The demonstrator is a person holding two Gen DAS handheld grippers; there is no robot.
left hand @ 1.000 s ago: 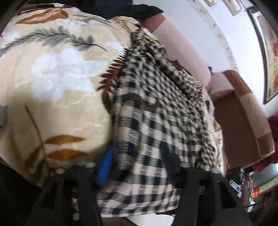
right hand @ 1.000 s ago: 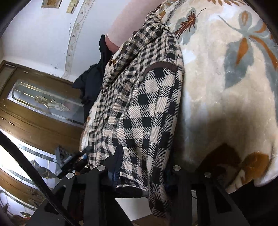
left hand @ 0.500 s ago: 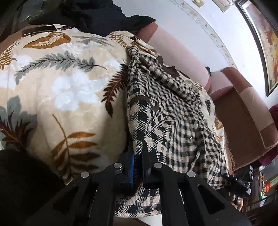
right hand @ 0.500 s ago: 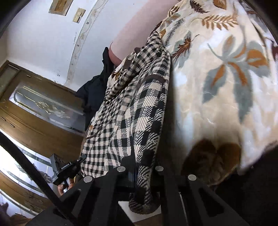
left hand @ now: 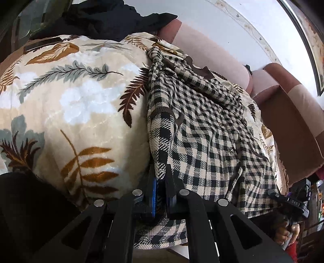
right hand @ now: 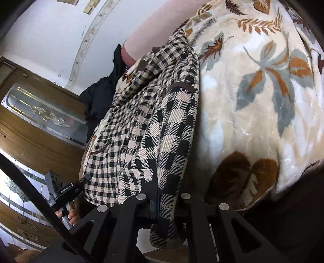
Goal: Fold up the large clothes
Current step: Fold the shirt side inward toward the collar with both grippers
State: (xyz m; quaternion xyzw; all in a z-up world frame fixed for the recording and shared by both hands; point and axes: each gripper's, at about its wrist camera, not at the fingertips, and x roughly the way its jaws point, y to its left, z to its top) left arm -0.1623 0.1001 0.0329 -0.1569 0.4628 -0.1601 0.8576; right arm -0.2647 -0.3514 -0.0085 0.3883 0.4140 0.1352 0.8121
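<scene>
We hold the left gripper [left hand: 161,190] with its jaws drawn narrow on the near hem of the checked shirt [left hand: 202,129]; the cloth passes between the blue-lined finger and the black one, and a loose flap of it hangs below the jaws. We hold the right gripper [right hand: 160,202] with its jaws likewise closed on a hem edge of the same shirt [right hand: 154,125], and a rolled end of the fabric hangs under that gripper.

Ahead of both sets of jaws, the shirt lies lengthwise on the leaf-print blanket [left hand: 77,105]. In the left wrist view the blanket fills the area left of the jaws and the shirt runs ahead and to the right. In the right wrist view the blanket [right hand: 263,97] fills the area right of the jaws and the shirt runs ahead and to the left. The shirt carries two check sizes: a large check near the jaws and a finer check beyond it. A brown-trimmed pocket flap [left hand: 164,111] sits on the large-check panel ahead of the left jaws.

To the far right of the left jaws, the right gripper's black body is in view at the shirt's other hem corner, with fingers [left hand: 283,234] wrapped on its handle.

Beyond the shirt's far end stand the pink sofa backrest [left hand: 206,48] and a dark garment [left hand: 105,18] heaped at the blanket's far left. The white wall [left hand: 243,26] closes the scene. A wooden door [right hand: 30,125] stands far left of the right jaws.
</scene>
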